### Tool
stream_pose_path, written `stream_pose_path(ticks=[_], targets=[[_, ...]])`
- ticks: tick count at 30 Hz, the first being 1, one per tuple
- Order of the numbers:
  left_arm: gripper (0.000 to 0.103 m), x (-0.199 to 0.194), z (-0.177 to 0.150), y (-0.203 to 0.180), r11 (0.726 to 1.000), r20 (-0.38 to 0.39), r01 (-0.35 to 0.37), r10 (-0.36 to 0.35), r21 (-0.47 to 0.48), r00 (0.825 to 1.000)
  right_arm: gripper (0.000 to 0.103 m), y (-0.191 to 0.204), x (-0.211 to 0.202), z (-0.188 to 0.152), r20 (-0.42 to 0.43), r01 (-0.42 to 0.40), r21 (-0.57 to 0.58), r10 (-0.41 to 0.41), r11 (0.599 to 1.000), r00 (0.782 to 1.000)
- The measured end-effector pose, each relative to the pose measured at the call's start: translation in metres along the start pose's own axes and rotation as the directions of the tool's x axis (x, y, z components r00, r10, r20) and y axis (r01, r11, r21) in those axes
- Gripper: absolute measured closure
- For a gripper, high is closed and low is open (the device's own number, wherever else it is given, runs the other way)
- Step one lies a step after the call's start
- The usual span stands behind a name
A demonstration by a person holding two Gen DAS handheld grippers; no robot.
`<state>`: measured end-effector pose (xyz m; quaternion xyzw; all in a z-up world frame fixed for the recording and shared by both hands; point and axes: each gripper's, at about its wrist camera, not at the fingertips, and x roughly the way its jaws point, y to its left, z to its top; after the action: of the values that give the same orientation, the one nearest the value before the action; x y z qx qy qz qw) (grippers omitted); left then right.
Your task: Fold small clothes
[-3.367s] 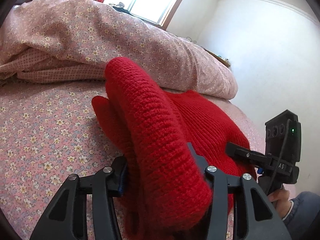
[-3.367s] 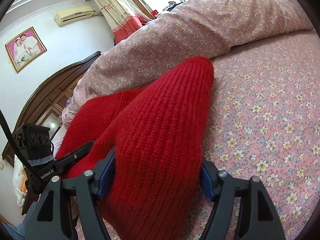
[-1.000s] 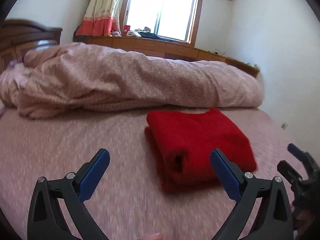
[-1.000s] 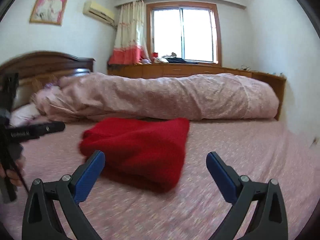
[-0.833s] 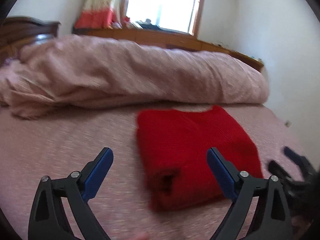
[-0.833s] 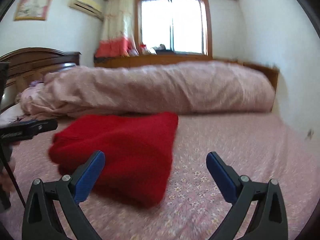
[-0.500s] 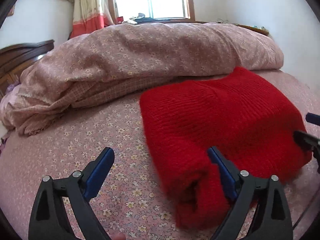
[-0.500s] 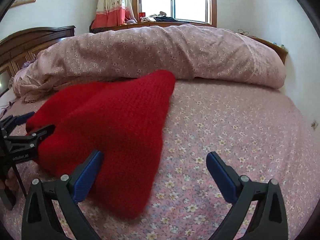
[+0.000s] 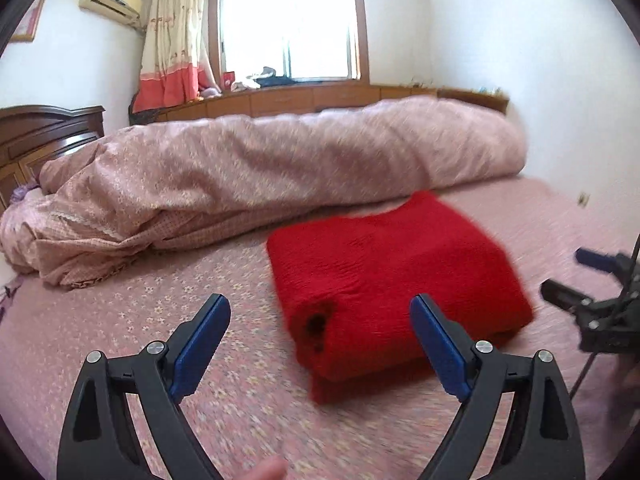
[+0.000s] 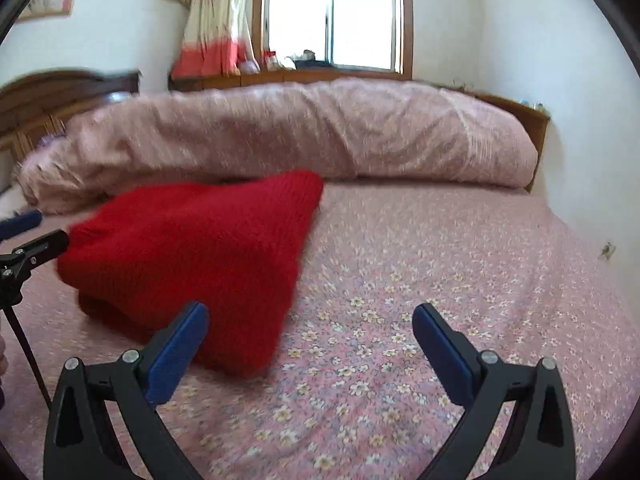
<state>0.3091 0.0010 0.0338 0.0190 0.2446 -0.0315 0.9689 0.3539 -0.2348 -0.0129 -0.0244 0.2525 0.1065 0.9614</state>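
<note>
Both of my grippers hang empty over the bed. My left gripper [image 9: 320,328] has its jaws wide apart, though they have just been closing a little, with nothing pressed between them. My right gripper [image 10: 310,336] also stands wide apart, holding nothing. The red knitted sweater [image 9: 392,276] lies folded on the flowered sheet [image 10: 460,264], just beside the rolled pink duvet [image 9: 280,168], ahead of both sets of fingers
</note>
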Motion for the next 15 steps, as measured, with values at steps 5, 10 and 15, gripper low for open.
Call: stream_pose_path(ticks=[5,10,15], targets=[[0.014,-0.035,0.006,-0.003,0.991,0.017,0.106,-0.105,-0.076,0.994,0.0,0.002,-0.047,-0.003,0.13,-0.105,0.054,0.097,0.993,0.987],[0.008,-0.038,-0.004,0.002,0.975,-0.01,0.179,-0.182,-0.133,0.983,0.0,0.009,-0.079,-0.016,0.203,-0.179,0.076,0.16,0.981,0.966],[0.008,-0.008,-0.031,-0.001,0.987,-0.081,0.136,-0.143,-0.091,0.986,0.0,0.017,-0.073,-0.026,0.191,-0.188,0.034,0.178,0.982,0.965]])
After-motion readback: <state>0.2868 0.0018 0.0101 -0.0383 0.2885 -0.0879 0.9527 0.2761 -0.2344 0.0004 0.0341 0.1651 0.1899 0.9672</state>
